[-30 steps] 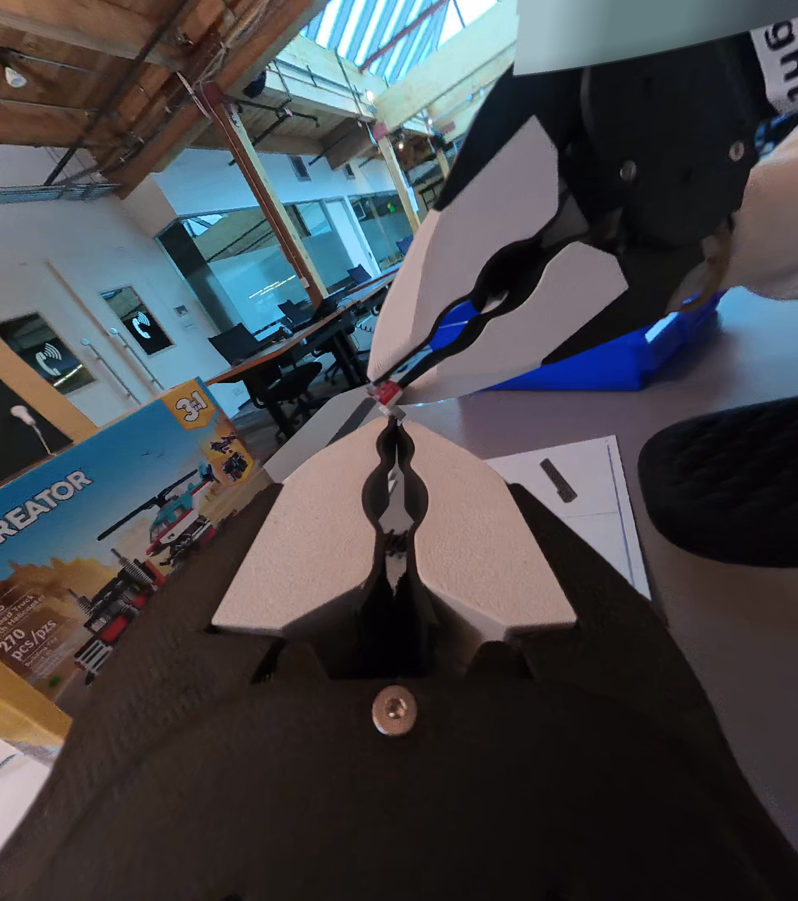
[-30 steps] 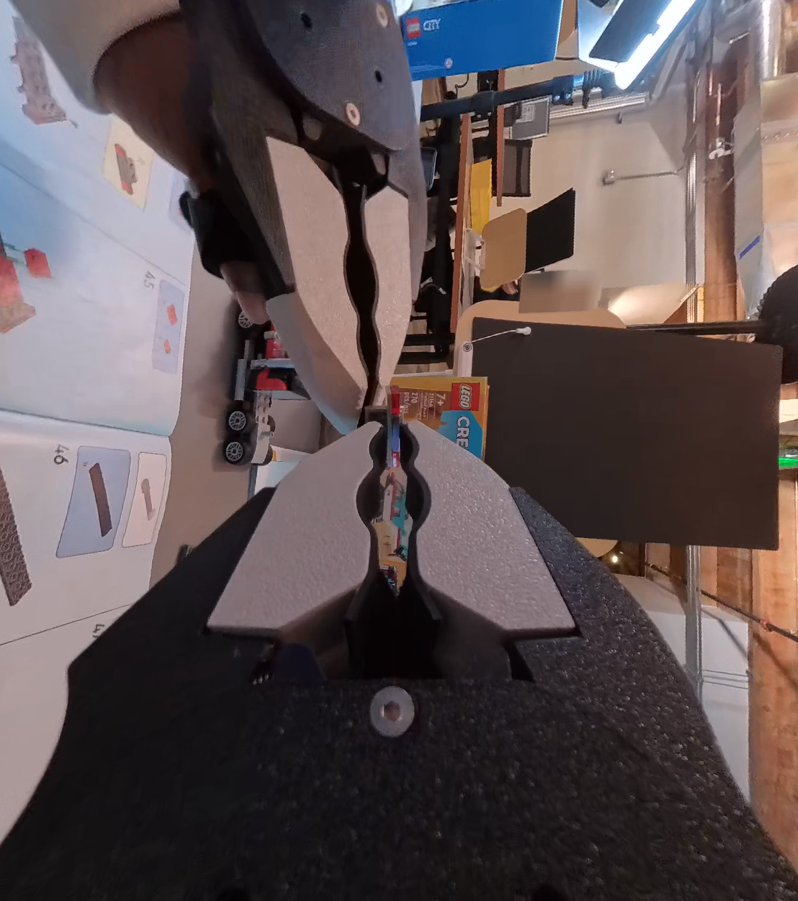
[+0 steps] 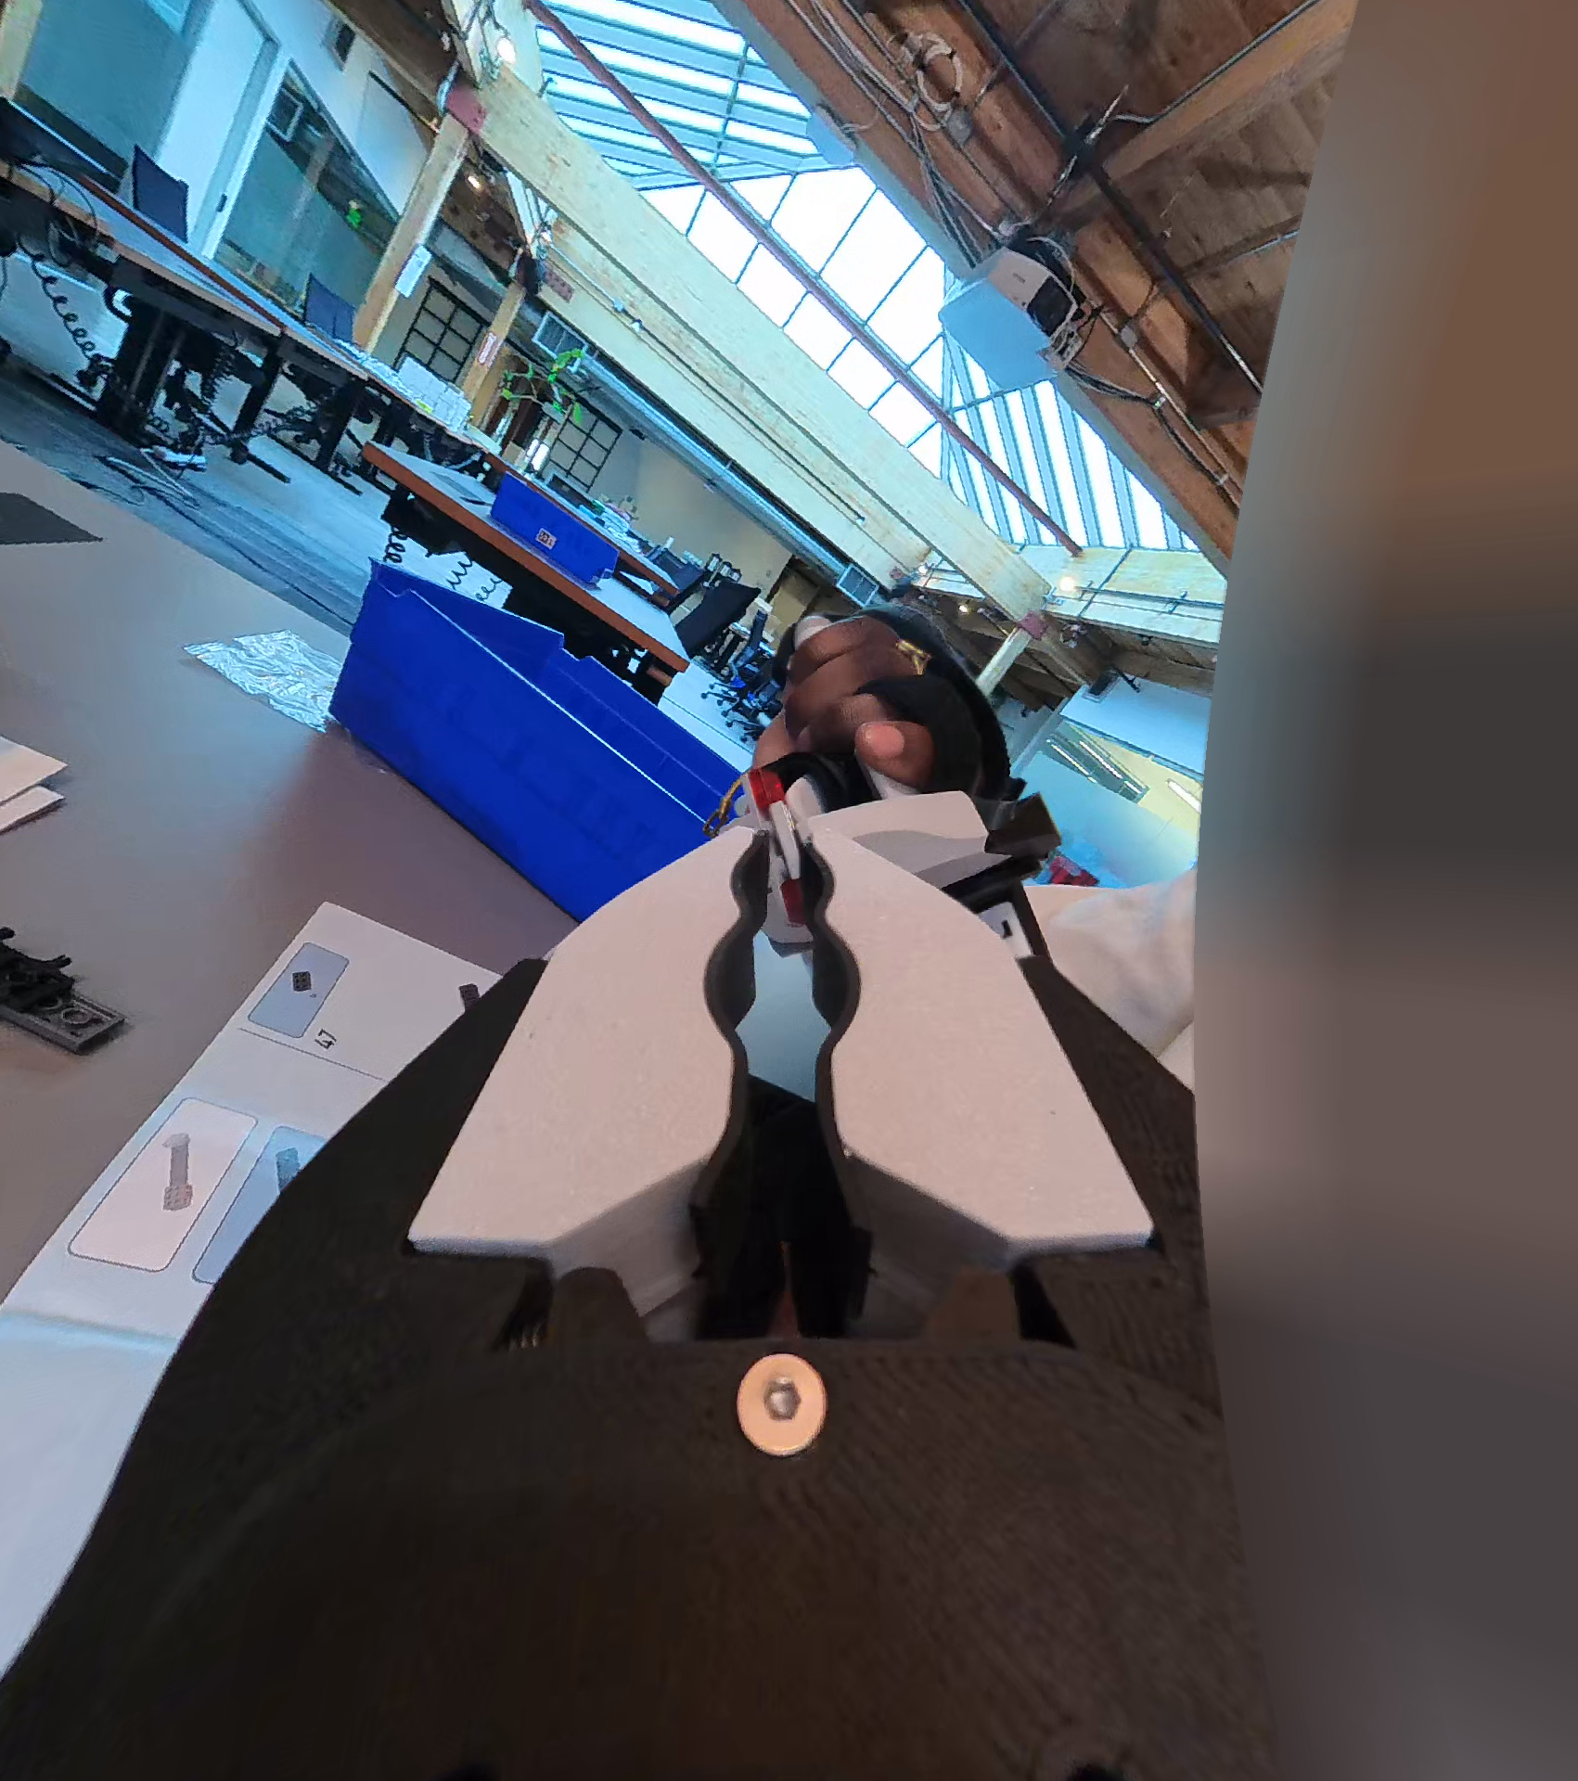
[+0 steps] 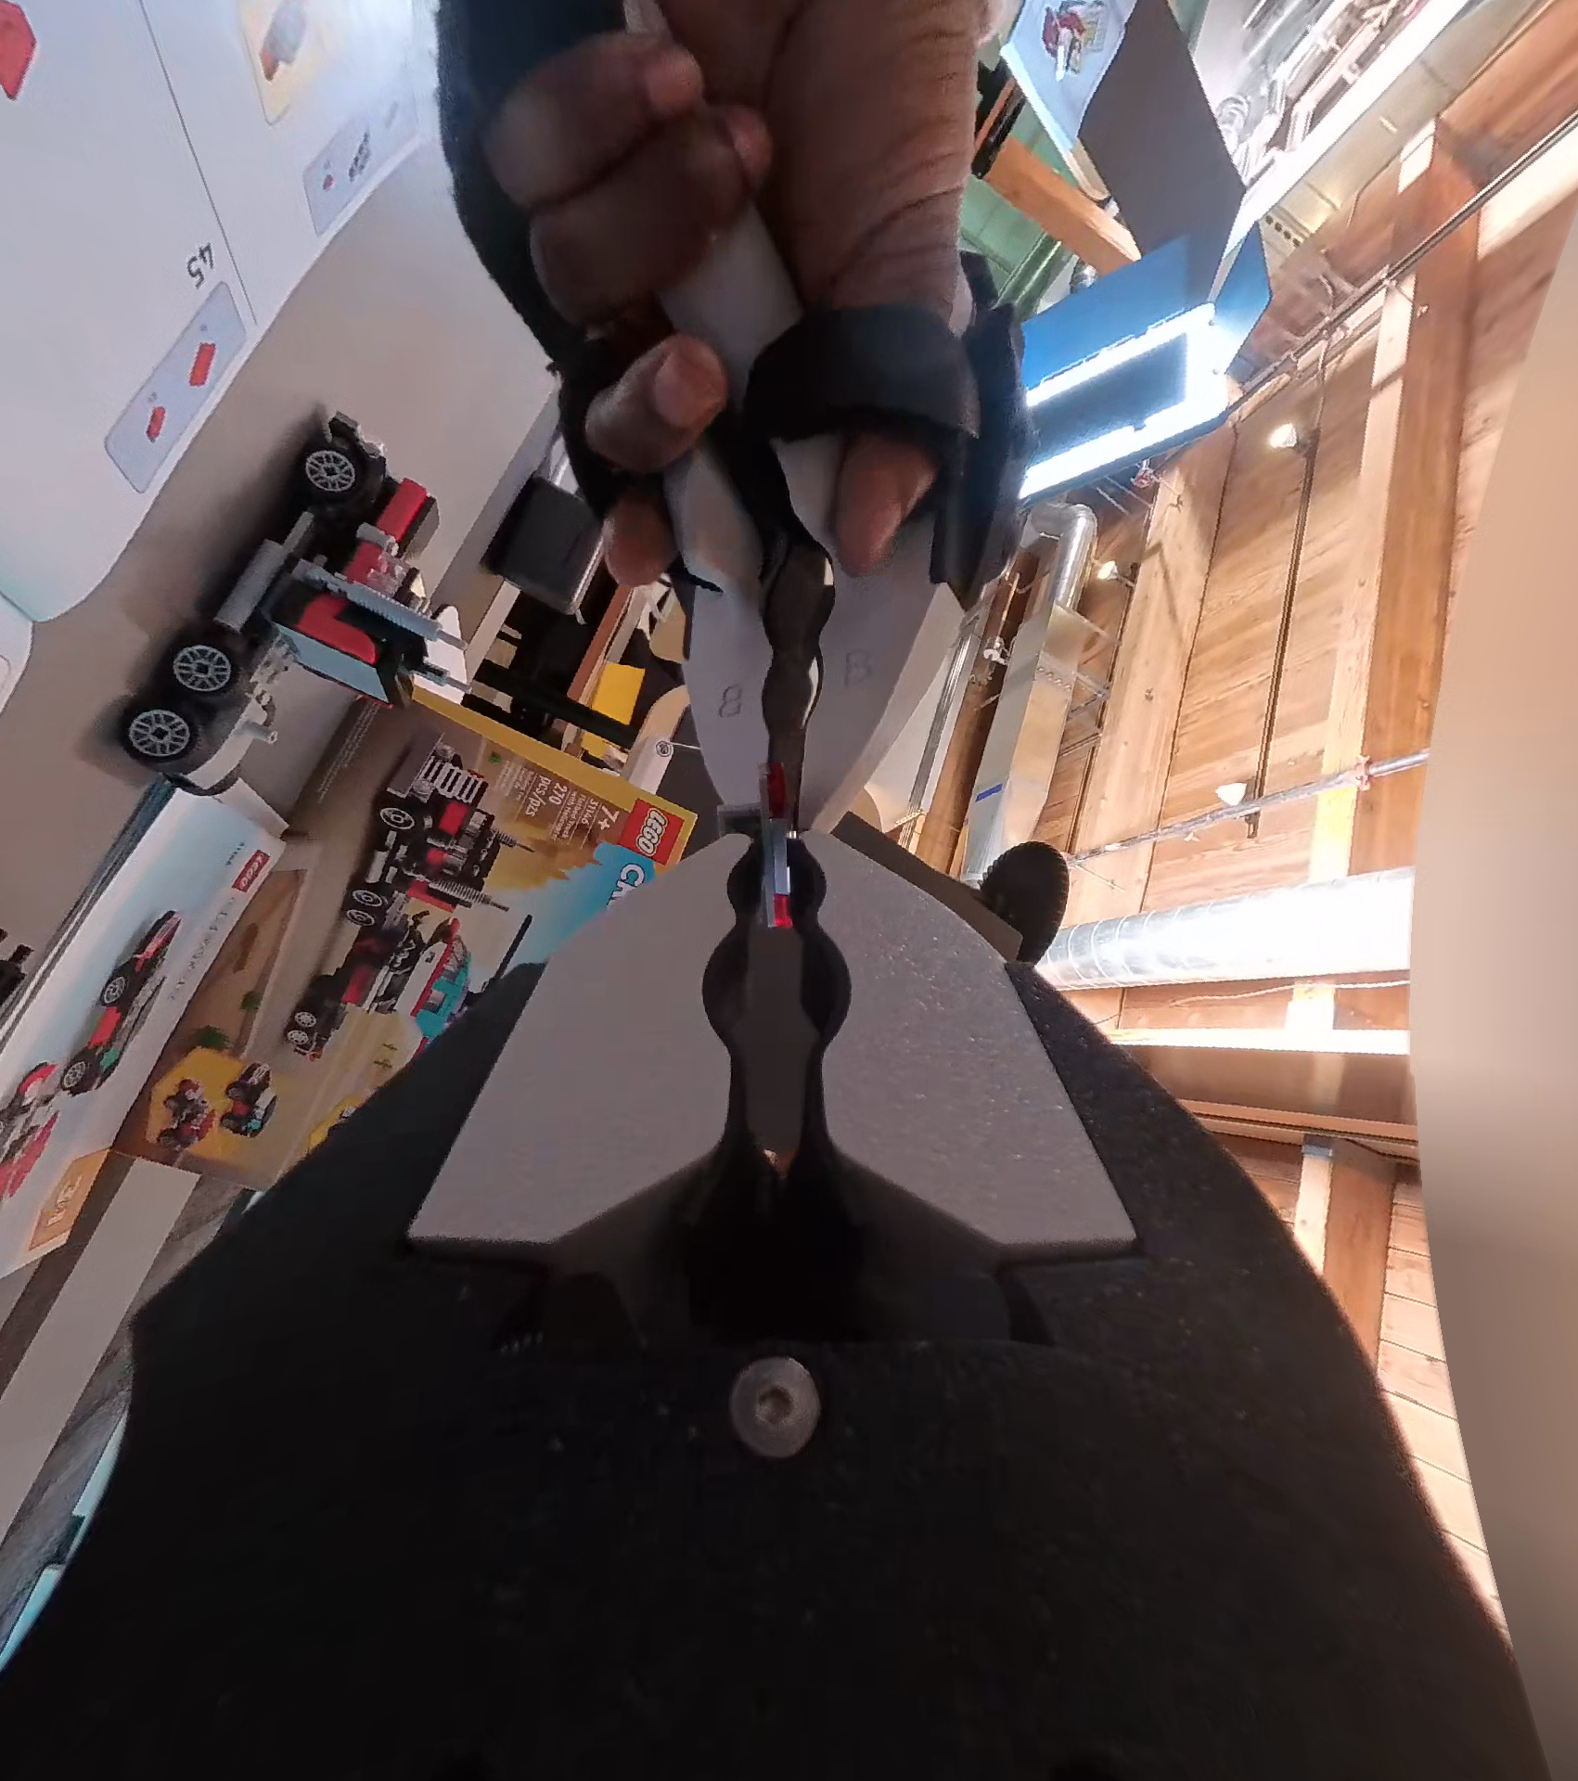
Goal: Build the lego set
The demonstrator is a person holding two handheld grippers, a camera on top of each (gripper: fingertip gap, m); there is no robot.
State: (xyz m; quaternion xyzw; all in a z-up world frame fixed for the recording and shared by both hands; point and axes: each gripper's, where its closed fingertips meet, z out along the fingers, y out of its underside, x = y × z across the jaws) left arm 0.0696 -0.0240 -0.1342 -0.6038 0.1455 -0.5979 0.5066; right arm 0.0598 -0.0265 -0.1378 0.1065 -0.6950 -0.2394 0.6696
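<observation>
- Clearly, in the left wrist view, the left gripper (image 3: 780,848), with grey plastic fingers on a black body, is clamped at its tips on a small red, white and grey lego piece (image 3: 777,829). The piece is held in the air, well above the grey table (image 3: 139,790).
- At 12 o'clock from these tips the right gripper (image 3: 799,819) meets the same piece, and the person's hand (image 3: 862,694) is behind it.
- I judge the piece light, stiff and smooth, so it may slip or turn between the pads; a hold on its flat sides, close to the joint, seems best.
- At 9 o'clock a dark grey and black lego sub-assembly (image 3: 4,983) lies on the table, and the blue plastic bin (image 3: 515,732) stands at 11 o'clock.
- A large blurred patch covers the right edge, and the gripper body hides most of the white instruction sheet (image 3: 216,1137).
- Next, in the right wrist view, the right gripper (image 4: 780,853) is closed on a thin grey and red part (image 4: 777,891). The left gripper (image 4: 780,790) comes from 12 o'clock and pinches a red part touching it.
- I cannot tell whether the two parts are already pressed together, because the joint is very small.
- At 10 o'clock the red and black lego truck (image 4: 283,598) stands on the table, and the colourful cardboard set box (image 4: 438,925) is at 9 o'clock, partly cut off by the gripper.
</observation>
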